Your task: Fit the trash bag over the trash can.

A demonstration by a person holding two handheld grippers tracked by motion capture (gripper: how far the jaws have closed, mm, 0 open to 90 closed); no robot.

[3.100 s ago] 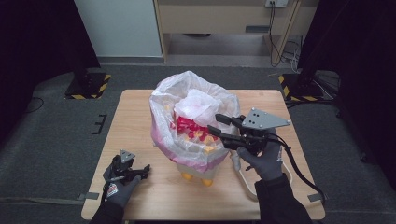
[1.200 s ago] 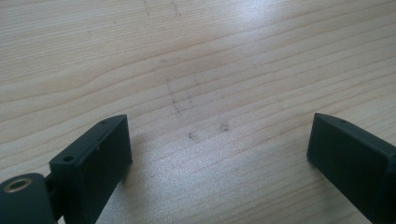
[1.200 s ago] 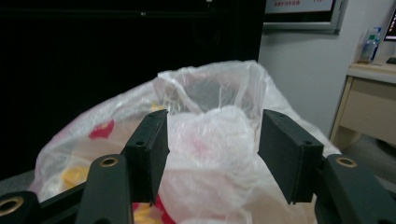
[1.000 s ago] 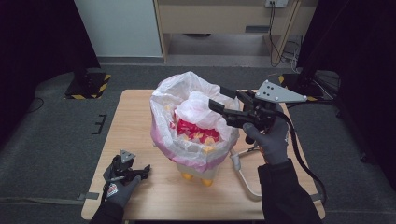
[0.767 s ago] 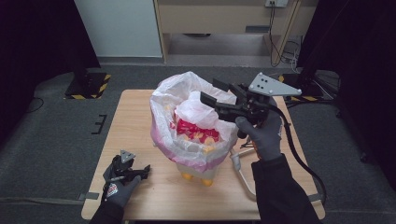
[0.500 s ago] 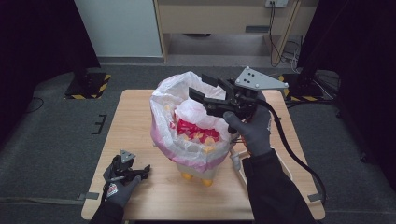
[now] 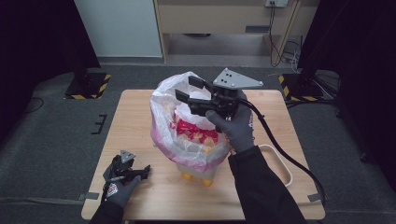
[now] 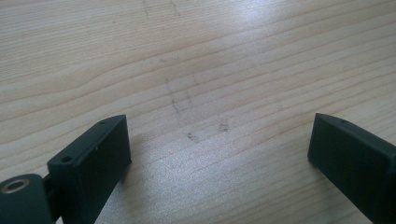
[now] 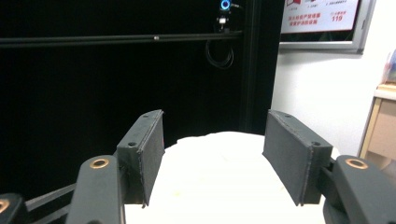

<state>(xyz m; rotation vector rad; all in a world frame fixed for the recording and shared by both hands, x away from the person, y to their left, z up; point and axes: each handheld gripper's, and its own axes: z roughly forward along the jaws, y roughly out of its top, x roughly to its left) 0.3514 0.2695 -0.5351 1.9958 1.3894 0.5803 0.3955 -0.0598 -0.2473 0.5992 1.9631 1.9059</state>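
the work in hand looks like clearing or handling the white crumpled piece [image 7: 201,95] that sits at the top of the bag-lined bin [image 7: 196,144], which stands in the middle of the wooden table [image 7: 140,121]. the bin's thin plastic bag [image 7: 161,119], white with a pink lower band, billows open around red and yellow packets [image 7: 194,130] inside. the right gripper [image 7: 189,91] is held level over the far side of the bag's mouth, pointing left, with its jaws apart; in the right gripper view the white piece [image 9: 210,177] lies between the two black pads [image 9: 152,149] and reaches up to them, but i cannot tell whether the pads press on it or merely frame it, so a firm grip is not certain. the left gripper [image 7: 128,170] rests at the near left corner of the table, well apart from the bin, and the left gripper view has its jaws wide apart over bare wood with nothing between them. i judge this to be the stage of taking hold of the white piece. the next move calls for closing squarely on it without catching the thin bag film, then lifting slowly so the light bin does not tip; the idle left gripper could steady the bin.
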